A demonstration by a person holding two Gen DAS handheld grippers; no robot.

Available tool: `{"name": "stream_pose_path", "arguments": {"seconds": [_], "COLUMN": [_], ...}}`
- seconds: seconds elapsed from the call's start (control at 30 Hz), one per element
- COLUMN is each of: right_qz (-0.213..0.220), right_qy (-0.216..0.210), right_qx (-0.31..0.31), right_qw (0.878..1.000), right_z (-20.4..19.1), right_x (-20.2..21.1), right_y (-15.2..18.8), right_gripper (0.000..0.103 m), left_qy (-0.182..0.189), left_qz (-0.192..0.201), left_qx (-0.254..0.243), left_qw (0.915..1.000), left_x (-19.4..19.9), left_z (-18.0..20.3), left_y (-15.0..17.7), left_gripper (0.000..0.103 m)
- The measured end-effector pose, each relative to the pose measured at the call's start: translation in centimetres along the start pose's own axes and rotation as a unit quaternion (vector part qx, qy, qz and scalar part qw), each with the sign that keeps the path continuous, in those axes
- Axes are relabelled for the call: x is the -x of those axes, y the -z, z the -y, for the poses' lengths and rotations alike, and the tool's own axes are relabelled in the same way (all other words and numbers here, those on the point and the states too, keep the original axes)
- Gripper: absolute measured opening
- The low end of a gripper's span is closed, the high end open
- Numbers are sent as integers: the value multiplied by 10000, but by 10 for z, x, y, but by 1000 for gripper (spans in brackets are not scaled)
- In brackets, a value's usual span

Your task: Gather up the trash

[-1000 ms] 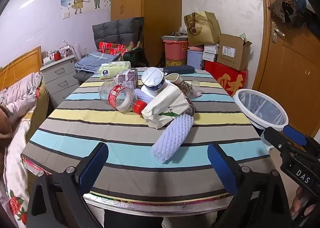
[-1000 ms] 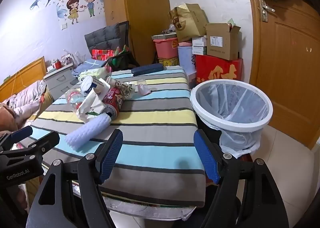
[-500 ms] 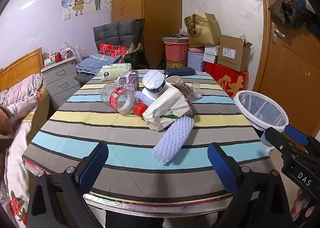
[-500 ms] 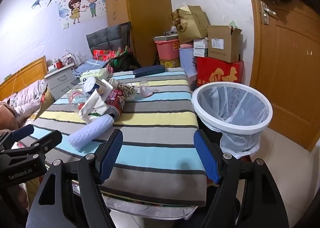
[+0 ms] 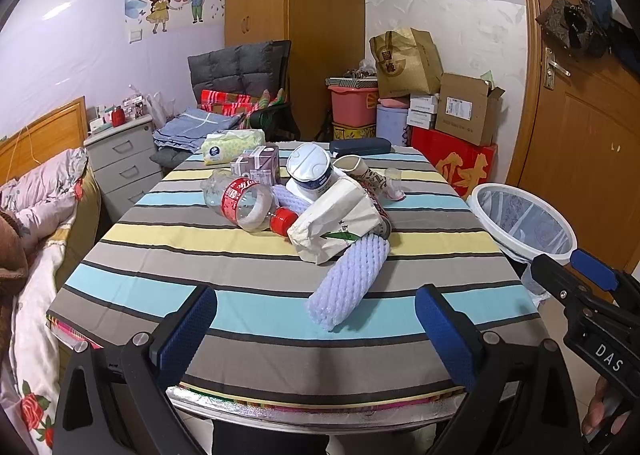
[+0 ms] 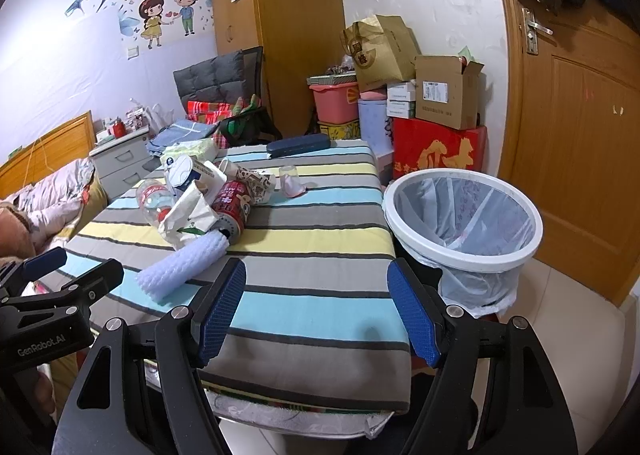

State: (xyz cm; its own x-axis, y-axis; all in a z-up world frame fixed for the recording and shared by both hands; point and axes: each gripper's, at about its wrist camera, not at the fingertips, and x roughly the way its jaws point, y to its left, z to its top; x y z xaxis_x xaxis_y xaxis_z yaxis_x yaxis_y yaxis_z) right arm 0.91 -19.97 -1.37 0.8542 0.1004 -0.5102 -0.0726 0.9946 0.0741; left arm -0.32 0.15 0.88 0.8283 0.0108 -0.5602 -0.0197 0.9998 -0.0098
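Note:
A heap of trash lies mid-table on the striped cloth: a pale foam net sleeve (image 5: 347, 284) (image 6: 185, 268), a crumpled white paper bag (image 5: 338, 226) (image 6: 188, 217), a clear plastic bottle with a red label (image 5: 245, 203) (image 6: 154, 198), a red can (image 6: 232, 207), a white tub (image 5: 309, 172) and a paper cup (image 5: 362, 171). The white bin (image 5: 522, 221) (image 6: 462, 215) with a clear liner stands right of the table. My left gripper (image 5: 316, 329) is open at the near table edge, short of the foam sleeve. My right gripper (image 6: 316, 311) is open over the near right corner, empty.
A tissue pack (image 5: 232, 145), a purple carton (image 5: 258, 166) and a dark case (image 5: 360, 146) lie at the table's far end. Boxes (image 5: 466, 109) and a door (image 6: 580, 135) are behind the bin. A bed (image 5: 36, 215) runs along the left side.
Both grippers have drawn back and risen slightly, so the table and bin sit a little farther away. Nothing on the table has moved and both grippers stay open.

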Motion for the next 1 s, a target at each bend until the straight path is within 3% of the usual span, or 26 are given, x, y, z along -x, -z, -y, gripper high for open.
{"name": "stream_pose_path", "arguments": {"seconds": [1.0], "right_qz": [36], "right_qy": [35], "right_qx": [38], "right_qw": [10000], "right_z": [-1], "right_x": [3], "right_y": [-1], "right_gripper": [75], "left_qy": [12], "left_qz": [-9], "left_qx": [-14], "left_qw": [10000], "left_x": [2], "left_z": [2], "left_y": [1], "left_gripper": [101]}}
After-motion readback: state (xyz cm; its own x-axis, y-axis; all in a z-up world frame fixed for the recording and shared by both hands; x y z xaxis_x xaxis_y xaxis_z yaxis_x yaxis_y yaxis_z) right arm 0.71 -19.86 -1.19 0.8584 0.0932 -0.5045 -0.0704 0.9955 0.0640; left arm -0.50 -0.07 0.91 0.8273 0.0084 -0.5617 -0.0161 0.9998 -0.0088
